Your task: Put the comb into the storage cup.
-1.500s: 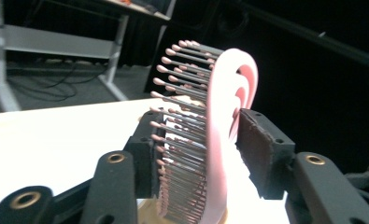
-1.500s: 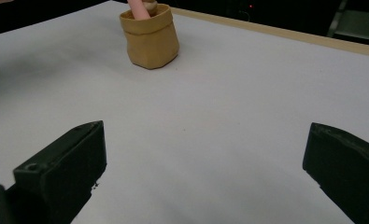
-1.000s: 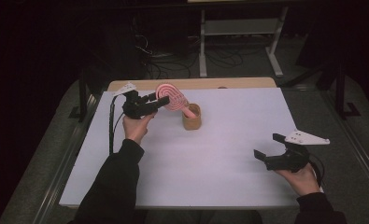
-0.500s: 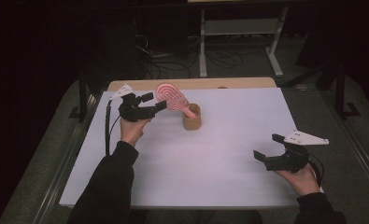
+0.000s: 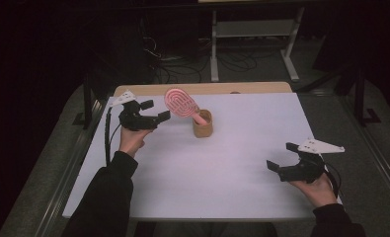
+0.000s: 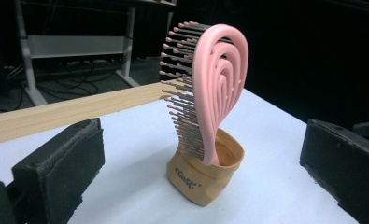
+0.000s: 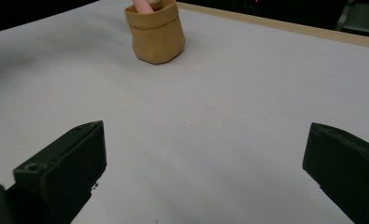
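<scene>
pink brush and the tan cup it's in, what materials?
Pink brush: looks like moulded plastic, smooth with a soft sheen, looped ribs; dark pins with pink tips, possibly nylon or metal. Tan cup: matte, with a softly dented rim and pale lettering, so likely silicone or washable paper.

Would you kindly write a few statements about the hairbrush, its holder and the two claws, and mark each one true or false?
1. The pink hairbrush stands handle-down in the tan pouch. True.
2. The left claw is shut on the hairbrush. False: its jaws are open, apart from the brush.
3. The right claw is open and holds nothing. True.
4. The pouch lies tipped over on the white table. False: it stands upright.
5. The bristles are bare metal. False: they have pink tips.
</scene>
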